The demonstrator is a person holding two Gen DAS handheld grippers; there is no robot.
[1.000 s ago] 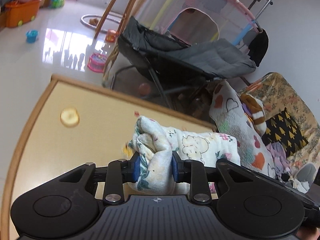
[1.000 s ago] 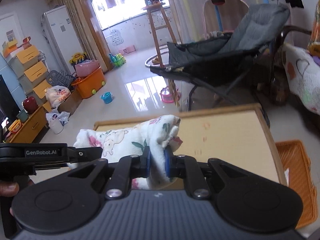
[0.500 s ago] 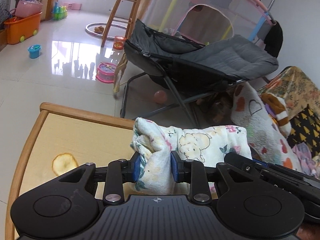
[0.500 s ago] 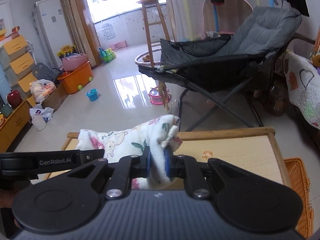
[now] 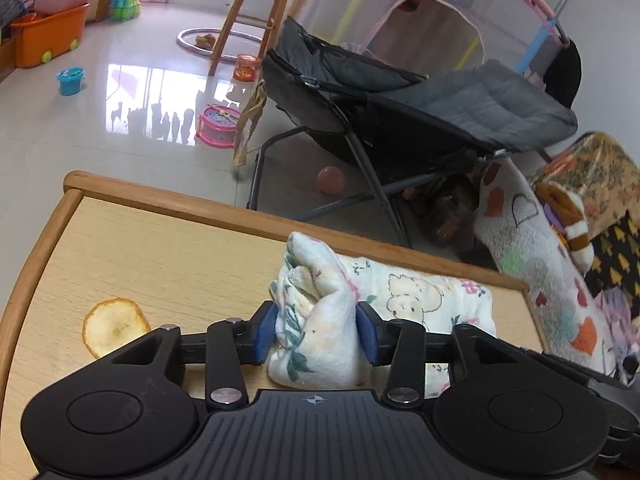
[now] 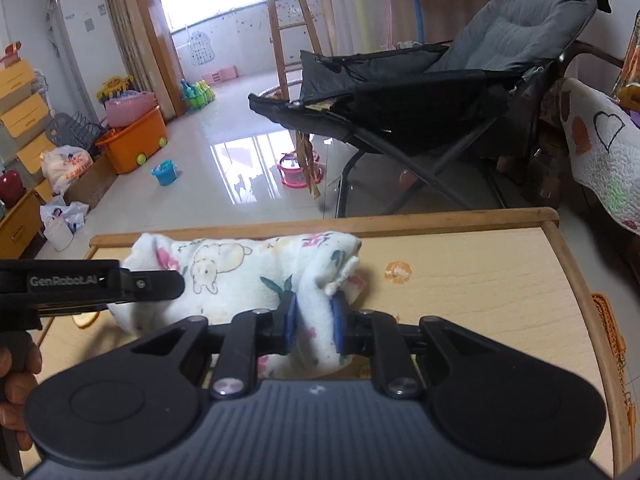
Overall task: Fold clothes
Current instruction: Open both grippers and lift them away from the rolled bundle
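Now cloth (image 5: 420,300) laid along far table (image 5: 168,256) edge; left gripper (image 5: 316,332) jaws just opening, cloth between; right gripper (image 6: 312,320) clenched on cloth. Ends best released level, together.

I am seeing only one readable text: "GenRobot.AI", in pale grey letters, standing on the side of the black plastic left gripper (image 6: 140,284) that is reaching in from the left edge of my right wrist view. A white poster with rows of small symbols (image 6: 200,46) is hanging on the far wall under the window, but its marks are too small for me to read. Stickers on the tall white fridge (image 6: 86,36) are likewise blurring beyond reading.
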